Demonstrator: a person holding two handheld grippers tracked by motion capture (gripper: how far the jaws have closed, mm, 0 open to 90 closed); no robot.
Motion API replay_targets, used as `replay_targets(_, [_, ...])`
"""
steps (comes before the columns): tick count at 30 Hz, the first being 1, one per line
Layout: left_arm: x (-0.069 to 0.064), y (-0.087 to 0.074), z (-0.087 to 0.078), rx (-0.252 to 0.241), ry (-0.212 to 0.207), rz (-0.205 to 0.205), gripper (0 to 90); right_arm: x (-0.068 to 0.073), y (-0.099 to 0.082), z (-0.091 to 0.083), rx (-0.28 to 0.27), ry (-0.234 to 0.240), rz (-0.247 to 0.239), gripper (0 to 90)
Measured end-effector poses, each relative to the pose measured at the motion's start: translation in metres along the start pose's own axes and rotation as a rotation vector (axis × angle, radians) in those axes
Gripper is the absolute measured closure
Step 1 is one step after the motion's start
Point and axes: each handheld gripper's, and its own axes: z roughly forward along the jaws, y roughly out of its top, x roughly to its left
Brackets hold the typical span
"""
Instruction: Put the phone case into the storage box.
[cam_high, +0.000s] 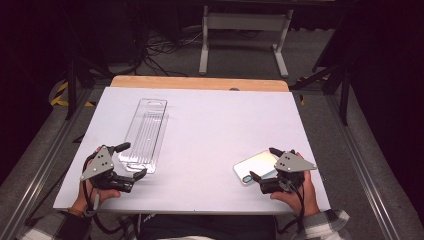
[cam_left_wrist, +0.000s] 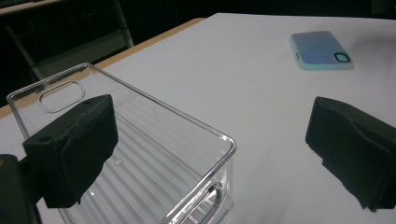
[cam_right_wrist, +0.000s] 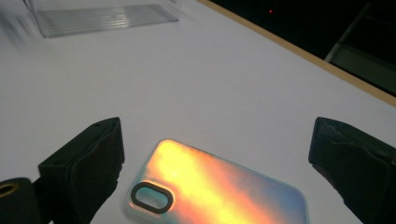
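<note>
Phone case (cam_high: 256, 166) lies flat, camera hole end toward person.

The table (cam_high: 210, 150), white-topped with a wooden far edge, carries a clear plastic tray (cam_high: 146, 134) at left and an iridescent phone case (cam_high: 255, 166) at right, well apart.

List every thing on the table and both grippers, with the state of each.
Clear plastic tray: upright, empty, lying lengthwise on the table.
Phone case: flat, back up, camera hole showing.
Left gripper: open, jaws around the tray's near corner, not pressing.
Right gripper: open, jaws either side of the case.
</note>
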Motion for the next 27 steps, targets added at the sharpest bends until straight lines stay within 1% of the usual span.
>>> replay_targets(1, [0.0, 0.0, 0.0, 0.0, 0.0, 0.0, 3.4, 0.0, -0.001, 0.003, 0.024, 0.007, -0.011, 4.0])
replay_targets(2, [0.0, 0.0, 0.0, 0.002, 0.002, -0.004, 3.4, 0.0, -0.001, 0.003, 0.024, 0.007, -0.011, 4.0])
replay_targets(3, [0.0, -0.001, -0.001, 0.005, 0.001, -0.008, 3.6, -0.001, -0.001, 0.005, 0.043, 0.032, -0.013, 4.0])
replay_targets(5, [-0.001, -0.002, -0.003, 0.002, 0.004, -0.004, 3.6, -0.001, 0.0, 0.007, 0.061, 0.047, -0.021, 3.9])
replay_targets(6, [-0.002, -0.002, -0.003, 0.007, 0.0, -0.01, 3.5, -0.001, 0.001, 0.008, 0.068, 0.053, -0.026, 4.0])
replay_targets(7, [-0.002, -0.002, -0.002, 0.008, -0.004, -0.006, 3.5, 0.0, 0.001, 0.009, 0.074, 0.058, -0.032, 4.0])
replay_targets(8, [-0.003, -0.002, -0.002, 0.005, -0.004, 0.005, 3.5, 0.0, 0.002, 0.01, 0.085, 0.062, -0.042, 3.9])
replay_targets(9, [-0.003, -0.002, -0.002, 0.005, -0.004, 0.005, 3.5, 0.001, 0.003, 0.011, 0.096, 0.068, -0.053, 3.8])
replay_targets(10, [-0.004, -0.002, -0.001, 0.014, -0.01, 0.015, 3.7, 0.001, 0.003, 0.012, 0.11, 0.082, -0.062, 4.4])
replay_targets(11, [-0.004, -0.003, 0.0, 0.021, -0.022, 0.008, 4.0, 0.001, 0.004, 0.013, 0.119, 0.086, -0.073, 5.0])
replay_targets(12, [-0.005, -0.004, 0.0, 0.024, -0.022, 0.007, 4.1, 0.0, 0.007, 0.015, 0.132, 0.088, -0.093, 5.0])
replay_targets(13, [-0.007, -0.004, 0.0, 0.039, -0.024, 0.013, 4.1, 0.0, 0.008, 0.015, 0.139, 0.095, -0.106, 5.1])
replay_targets(14, [-0.009, -0.005, 0.0, 0.04, -0.026, 0.014, 4.1, -0.002, 0.012, 0.017, 0.151, 0.12, -0.118, 5.9])
replay_targets(15, [-0.011, -0.005, 0.0, 0.05, -0.028, 0.024, 4.3, -0.003, 0.013, 0.019, 0.157, 0.133, -0.131, 6.1])
replay_targets(16, [-0.012, -0.005, 0.0, 0.051, -0.027, 0.031, 4.3, -0.004, 0.017, 0.022, 0.202, 0.16, -0.163, 6.8])
replay_targets(17, [-0.012, -0.005, 0.0, 0.051, -0.027, 0.031, 4.3, -0.004, 0.02, 0.026, 0.256, 0.17, -0.208, 7.0])
replay_targets(18, [-0.012, -0.006, 0.0, 0.054, -0.027, 0.035, 4.3, -0.004, 0.02, 0.026, 0.256, 0.17, -0.208, 7.0])
replay_targets(19, [-0.011, -0.006, 0.0, 0.056, -0.027, 0.035, 4.3, -0.004, 0.029, 0.033, 0.351, 0.195, -0.293, 7.0])
replay_targets(20, [-0.01, -0.005, 0.0, 0.059, -0.023, 0.039, 4.3, -0.005, 0.033, 0.035, 0.385, 0.214, -0.32, 7.5])
replay_targets(21, [-0.01, -0.006, 0.0, 0.059, -0.026, 0.03, 4.3, -0.005, 0.033, 0.035, 0.385, 0.214, -0.32, 7.5])
replay_targets(23, [-0.01, -0.006, 0.0, 0.067, -0.029, 0.027, 4.3, -0.005, 0.042, 0.041, 0.436, 0.259, -0.371, 7.9])
replay_targets(24, [-0.011, -0.007, 0.0, 0.069, -0.036, 0.028, 4.4, -0.005, 0.045, 0.045, 0.472, 0.294, -0.392, 7.9])
replay_targets(25, [-0.012, -0.007, 0.001, 0.076, -0.036, 0.031, 5.0, -0.005, 0.049, 0.049, 0.511, 0.35, -0.43, 9.1])
replay_targets(27, [-0.013, -0.007, 0.002, 0.093, -0.049, 0.041, 5.2, -0.004, 0.051, 0.057, 0.571, 0.408, -0.472, 11.3])
